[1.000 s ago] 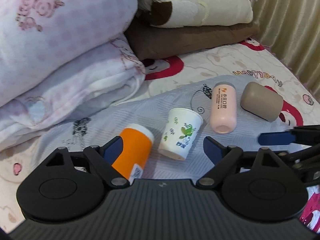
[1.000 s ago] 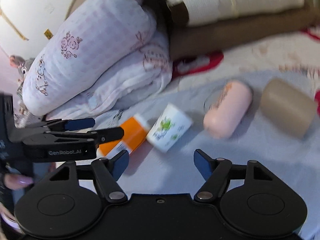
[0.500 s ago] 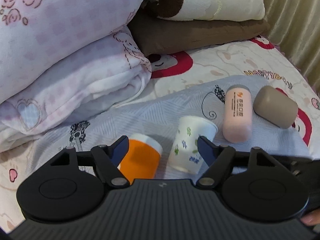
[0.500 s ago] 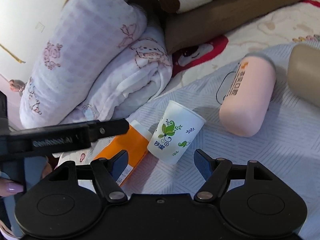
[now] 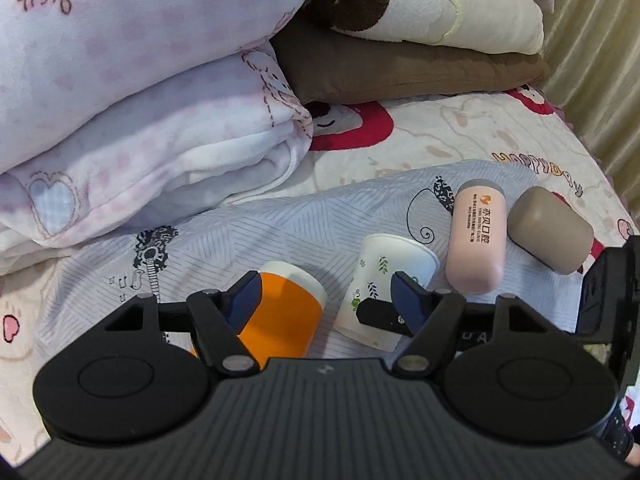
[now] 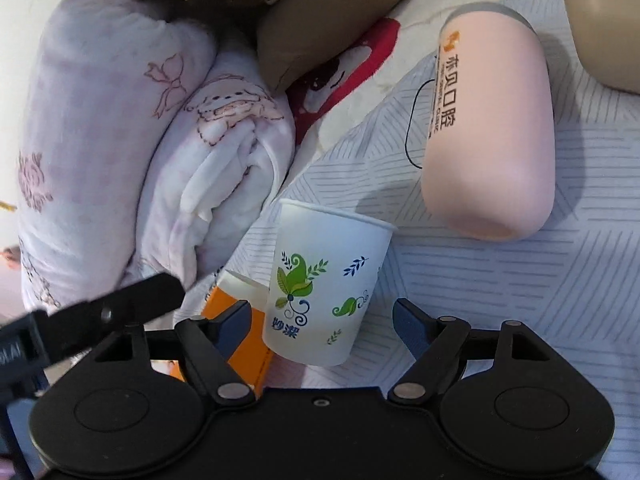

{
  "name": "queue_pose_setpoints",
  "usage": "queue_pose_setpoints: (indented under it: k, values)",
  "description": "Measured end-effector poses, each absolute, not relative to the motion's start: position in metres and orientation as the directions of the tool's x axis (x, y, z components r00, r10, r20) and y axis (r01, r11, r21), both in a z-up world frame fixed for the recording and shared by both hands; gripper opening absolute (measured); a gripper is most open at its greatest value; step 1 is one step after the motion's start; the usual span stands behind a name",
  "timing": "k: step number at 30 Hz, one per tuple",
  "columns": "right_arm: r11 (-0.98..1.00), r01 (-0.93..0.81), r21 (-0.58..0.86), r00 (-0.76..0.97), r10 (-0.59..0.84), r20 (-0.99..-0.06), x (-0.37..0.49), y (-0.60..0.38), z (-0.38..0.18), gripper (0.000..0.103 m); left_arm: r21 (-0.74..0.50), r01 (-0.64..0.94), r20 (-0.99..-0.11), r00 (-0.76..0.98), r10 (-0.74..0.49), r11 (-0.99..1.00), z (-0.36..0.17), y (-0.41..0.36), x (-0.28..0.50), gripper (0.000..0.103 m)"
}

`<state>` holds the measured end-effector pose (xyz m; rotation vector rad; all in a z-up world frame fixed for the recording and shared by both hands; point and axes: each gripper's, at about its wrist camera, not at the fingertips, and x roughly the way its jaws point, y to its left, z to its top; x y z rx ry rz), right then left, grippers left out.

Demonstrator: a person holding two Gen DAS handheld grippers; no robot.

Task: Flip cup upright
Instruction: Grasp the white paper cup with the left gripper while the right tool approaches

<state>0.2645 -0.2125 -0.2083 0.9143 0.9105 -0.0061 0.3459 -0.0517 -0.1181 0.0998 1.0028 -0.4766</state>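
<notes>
Several cups lie on their sides on a striped grey cloth (image 5: 280, 232). A white paper cup with green leaves (image 6: 320, 284) lies between the open blue fingers of my right gripper (image 6: 322, 320), not touched; it also shows in the left wrist view (image 5: 380, 280). An orange cup with a white rim (image 5: 280, 312) lies between the open fingers of my left gripper (image 5: 326, 300); in the right wrist view its edge (image 6: 240, 328) shows beside the paper cup. A pink cup (image 5: 476, 236) and a beige cup (image 5: 552, 236) lie to the right.
Folded pink and white blankets (image 5: 140, 120) are piled at the back left. A brown pillow (image 5: 400, 64) under a cream blanket (image 5: 440, 0) lies at the back. A curtain (image 5: 600, 60) hangs at the right. The bed sheet (image 5: 460, 140) has a cartoon print.
Both grippers have moved forward and lower toward the cups. The right gripper now straddles the paper cup; the left gripper now straddles the orange cup.
</notes>
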Motion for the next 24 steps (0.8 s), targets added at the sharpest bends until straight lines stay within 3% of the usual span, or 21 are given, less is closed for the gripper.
queue_pose_setpoints:
  k: [7, 9, 24]
  values:
    - [0.643, 0.373, 0.669, 0.652, 0.331, -0.682, 0.268, -0.209, -0.209, 0.08, -0.169, 0.402, -0.82, 0.45, -0.355, 0.9, -0.114, -0.047, 0.34, 0.069]
    - [0.664, 0.353, 0.659, 0.652, 0.331, -0.682, 0.27, -0.209, -0.208, 0.065, -0.198, 0.388, -0.823, 0.432, -0.367, 0.9, -0.116, -0.045, 0.34, 0.067]
    - [0.768, 0.19, 0.611, 0.595, 0.405, -0.694, 0.226, -0.217, -0.174, 0.064, -0.269, 0.423, -0.821, 0.368, -0.435, 0.865, -0.106, -0.059, 0.295, 0.067]
